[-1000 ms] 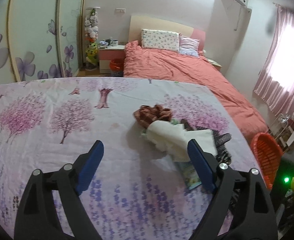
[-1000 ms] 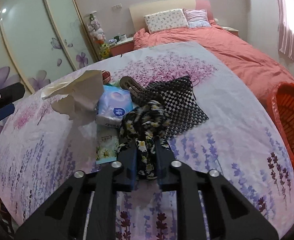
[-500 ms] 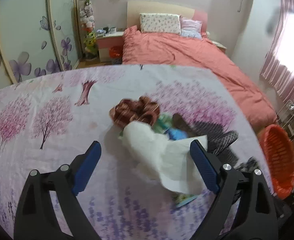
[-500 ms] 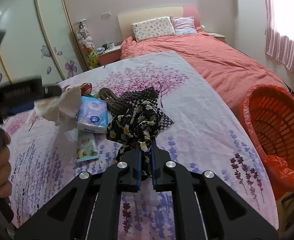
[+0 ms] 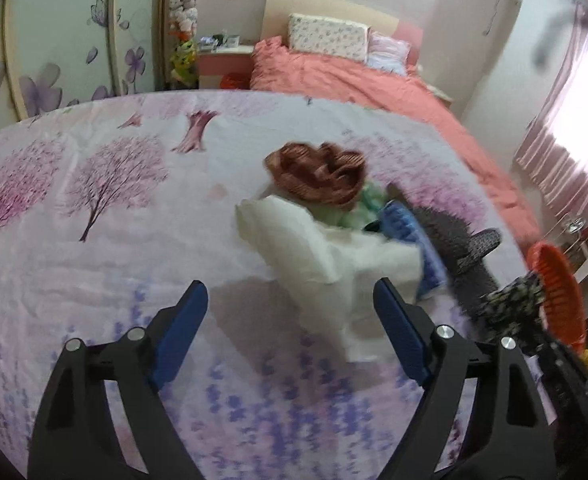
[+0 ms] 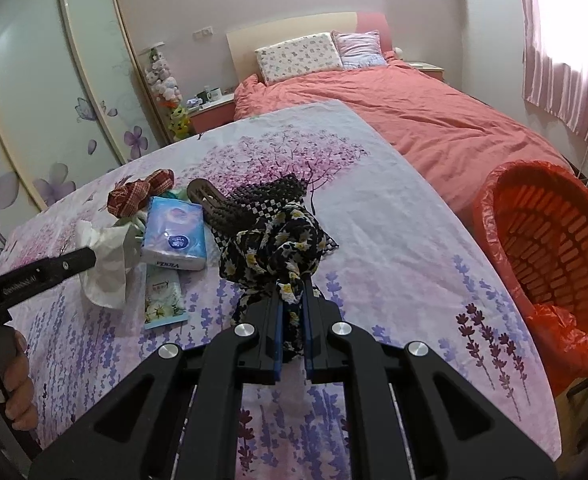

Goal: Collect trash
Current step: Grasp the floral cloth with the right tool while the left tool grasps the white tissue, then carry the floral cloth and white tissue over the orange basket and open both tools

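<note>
My right gripper [image 6: 291, 300] is shut on a black floral cloth [image 6: 277, 240] and holds it just above the table's floral sheet [image 6: 394, 248]. My left gripper [image 5: 289, 304] is open, just short of a crumpled white tissue [image 5: 326, 256], which also shows in the right wrist view [image 6: 105, 256]. An orange basket with a red liner [image 6: 550, 248] stands to the right of the table; it shows at the right edge of the left wrist view [image 5: 560, 284].
On the sheet lie a red checked cloth [image 6: 137, 196], a blue tissue pack [image 6: 175, 238], a flat floral packet [image 6: 161, 296], a brown slipper [image 6: 209, 200] and a black checked cloth [image 6: 269, 196]. A bed with a salmon cover [image 6: 394, 108] stands behind.
My right gripper lifted the floral cloth and carried it right, toward the basket. My left gripper closed in on the white tissue.
</note>
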{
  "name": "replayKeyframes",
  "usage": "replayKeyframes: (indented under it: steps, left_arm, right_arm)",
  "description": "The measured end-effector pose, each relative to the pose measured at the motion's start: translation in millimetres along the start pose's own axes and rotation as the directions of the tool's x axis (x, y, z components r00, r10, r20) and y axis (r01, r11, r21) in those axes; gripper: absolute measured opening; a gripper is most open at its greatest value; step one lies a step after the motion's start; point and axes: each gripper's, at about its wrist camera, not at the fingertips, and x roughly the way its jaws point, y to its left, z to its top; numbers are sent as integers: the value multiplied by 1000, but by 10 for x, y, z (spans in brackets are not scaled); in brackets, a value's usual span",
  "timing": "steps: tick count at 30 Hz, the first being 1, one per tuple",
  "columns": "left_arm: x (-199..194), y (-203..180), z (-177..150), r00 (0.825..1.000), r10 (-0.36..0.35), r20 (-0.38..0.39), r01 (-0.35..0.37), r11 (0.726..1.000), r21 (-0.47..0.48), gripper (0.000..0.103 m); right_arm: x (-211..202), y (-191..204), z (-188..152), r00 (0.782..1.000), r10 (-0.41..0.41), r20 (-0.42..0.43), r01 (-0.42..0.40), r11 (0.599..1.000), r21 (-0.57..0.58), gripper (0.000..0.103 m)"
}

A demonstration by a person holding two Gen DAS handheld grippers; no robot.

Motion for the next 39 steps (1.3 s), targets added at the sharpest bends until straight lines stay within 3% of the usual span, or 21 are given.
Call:
replayKeyframes:
  steps: [4,8,10,12,18,27,39]
  left_arm:
    - [79,-98,59,1000,5,6,-5,1000,2,82]
    - [221,-96,55,999,-28,-21,28,999,-25,72]
    - [246,-100,38,999,-53,-12,52,998,-29,66]
    - [239,-124,34,997,-80,2,80,997,-17,47]
    - [151,-153,53,995,-96,36,95,995,27,27]
    - [-76,-67,17,994,-78,78,73,995,63,20]
    - [-524,-47,28,987,-78,140,65,993,95,20]
  right_arm:
    - [5,8,9,1000,0,-1,0,1000,-1,8]
    - [16,12,12,1000,3,-4,-3,1000,-3,8]
    - [20,12,10,1000,4,-5,-4,1000,-5,8]
    - [17,6,14,1000,5,-6,-5,1000,-5,8]
    - [-20,24,7,1000,8,3,-8,1000,-9,8]
    - [-138,66,49,999,6,31,-5,1000,-16,8]
    - [-406,118,172,996,14,93,-11,1000,-26,8]
